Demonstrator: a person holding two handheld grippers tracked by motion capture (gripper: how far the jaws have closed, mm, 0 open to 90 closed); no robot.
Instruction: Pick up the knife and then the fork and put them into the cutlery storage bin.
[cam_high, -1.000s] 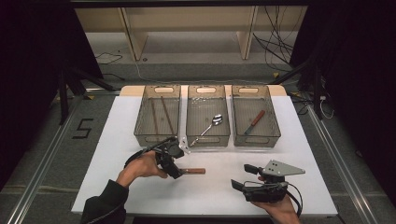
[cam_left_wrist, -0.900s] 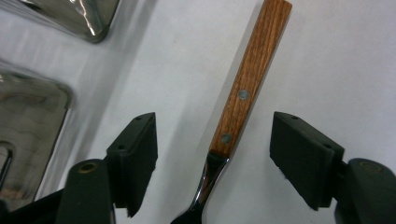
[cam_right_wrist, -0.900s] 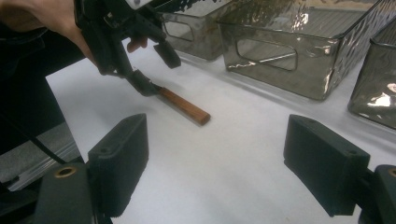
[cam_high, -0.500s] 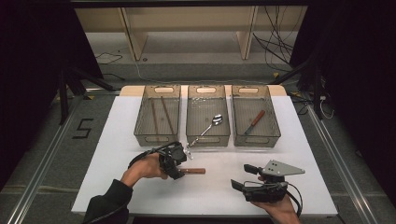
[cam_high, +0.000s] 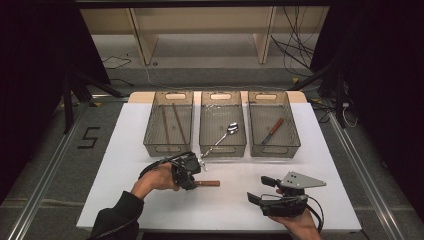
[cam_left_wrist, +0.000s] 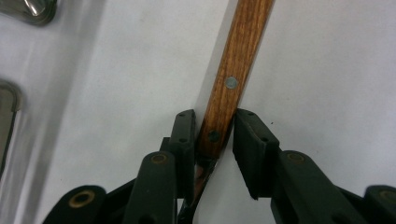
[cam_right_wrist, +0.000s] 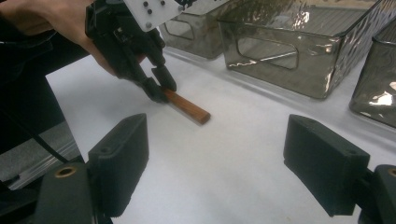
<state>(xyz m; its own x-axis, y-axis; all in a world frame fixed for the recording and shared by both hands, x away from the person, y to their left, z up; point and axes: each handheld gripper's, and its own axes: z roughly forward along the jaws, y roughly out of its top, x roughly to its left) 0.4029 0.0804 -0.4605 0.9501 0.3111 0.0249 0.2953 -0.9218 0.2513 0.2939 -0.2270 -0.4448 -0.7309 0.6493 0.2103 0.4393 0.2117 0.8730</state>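
A: From the high view, where does the work sit?

B: The left tongs (cam_high: 192, 175) bear down on a wooden-handled knife (cam_high: 207, 183) that lies flat on the white counter (cam_high: 125, 160), just in front of the middle bin (cam_high: 223, 124). The right tongs (cam_high: 257, 190) hover near the counter's front edge, well apart from the knife, and point toward it.

A: And the bins?

B: Three clear bins stand in a row at the back: chopsticks (cam_high: 171, 122) in the left one, a spoon (cam_high: 226, 134) in the middle, another knife (cam_high: 271, 131) in the right.

A: What does the left gripper view give?

B: The left tongs have just been closing, with the knife's handle (cam_left_wrist: 231, 84) between the two black pads (cam_left_wrist: 184, 135). One pad touches the wood; the other stands just beside it with a thin gap, so there is no pinch yet. The blade runs back under the tongs.

A: The right gripper view?

B: The right tongs are spread wide with nothing between them. Beyond them the left tongs straddle one end of the handle (cam_right_wrist: 189, 108), and the other end juts out free on the counter.
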